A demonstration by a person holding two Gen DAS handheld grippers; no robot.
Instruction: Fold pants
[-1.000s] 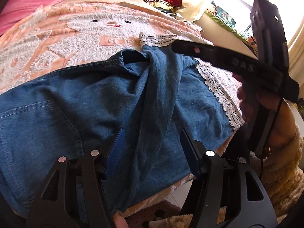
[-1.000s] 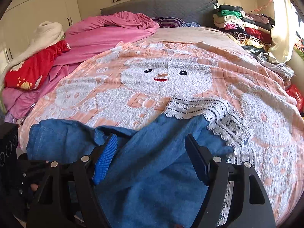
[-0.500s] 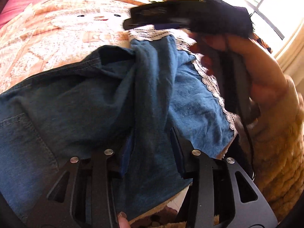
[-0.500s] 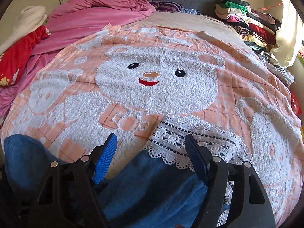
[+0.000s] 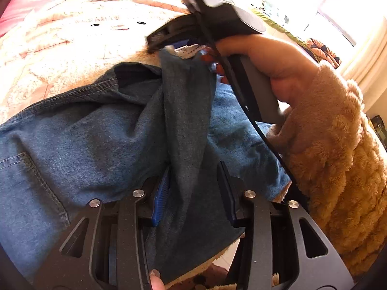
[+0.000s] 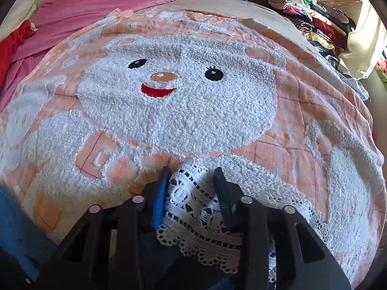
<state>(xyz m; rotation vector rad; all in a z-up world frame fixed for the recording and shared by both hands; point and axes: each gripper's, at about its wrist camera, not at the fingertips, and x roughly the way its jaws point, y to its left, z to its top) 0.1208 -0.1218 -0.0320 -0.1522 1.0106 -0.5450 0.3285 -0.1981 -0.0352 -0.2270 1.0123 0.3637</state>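
From the left wrist, the denim pants (image 5: 92,145) lie spread on the bed near its edge, and the left gripper (image 5: 193,188) has its fingers narrowed around a raised ridge of denim, probably to pin one end of the fold

From the right wrist, the right gripper (image 6: 191,193) pinches the lace-trimmed hem (image 6: 193,207) over the snowman blanket (image 6: 183,111), seemingly ready to carry that leg across

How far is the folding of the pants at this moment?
Early stage. Done: the pants lie spread on the bear blanket. In hand: the left gripper pinches a raised denim ridge, and the right gripper is closed on the lace hem. Left: no finished fold shows; the leg must be carried across and flattened.
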